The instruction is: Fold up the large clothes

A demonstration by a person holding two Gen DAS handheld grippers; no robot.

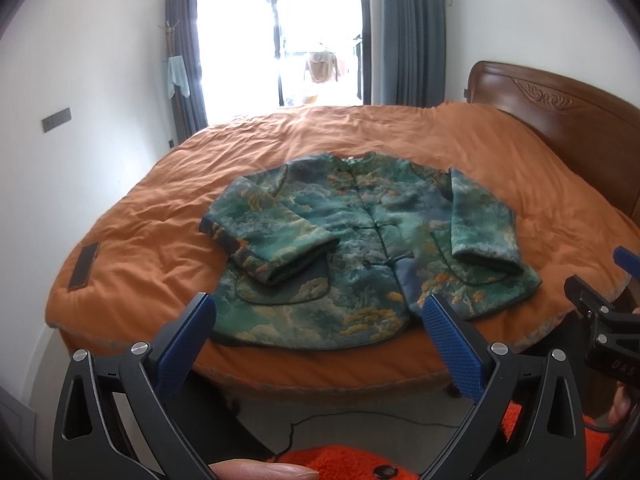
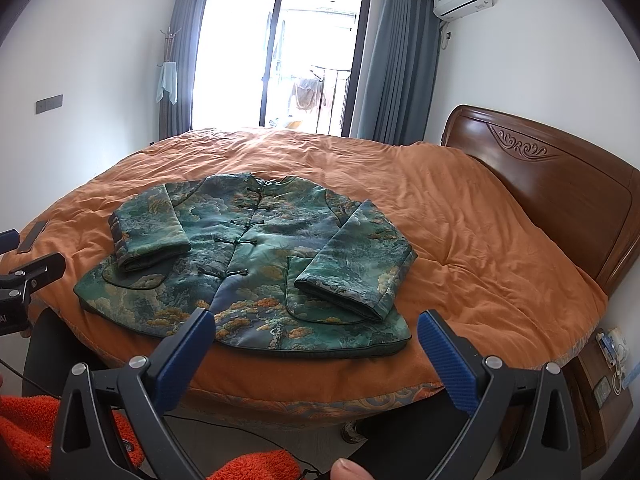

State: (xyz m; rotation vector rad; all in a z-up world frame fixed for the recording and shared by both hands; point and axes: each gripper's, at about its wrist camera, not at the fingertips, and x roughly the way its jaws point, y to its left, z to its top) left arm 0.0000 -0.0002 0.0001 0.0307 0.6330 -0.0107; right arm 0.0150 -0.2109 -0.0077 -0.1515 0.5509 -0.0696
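The padded green jacket with an orange-and-gold cloud pattern and knot buttons (image 1: 360,240) lies face up near the foot of the bed, on the rumpled orange quilt (image 1: 400,136), its collar toward the window and its hem at the near edge. Both sleeves are already laid in over the front panels — what looks left is folding the body itself, hem to collar.

The left gripper with blue ribbed pads on black arms (image 1: 320,320) hangs just short of the hem, fingers spread wide and holding nothing. The right gripper of the same build (image 2: 316,340) is likewise spread and empty, poised over the hem's right half.

To do this step well, each gripper should probably take one hem corner, pinching through the full padded thickness rather than the top layer alone. Lifting both corners level and carrying them toward the collar together should keep the button line straight; the cuffs sit close to the hem, so a low, slow carry would avoid dragging them out of place. The quilt is soft — a deep bite may catch it along with the jacket.

Counted: one jacket, two sleeves folded in, two grippers, one dark flat rectangular object (image 1: 83,266) on the quilt's left corner, one carved wooden headboard (image 2: 560,184).
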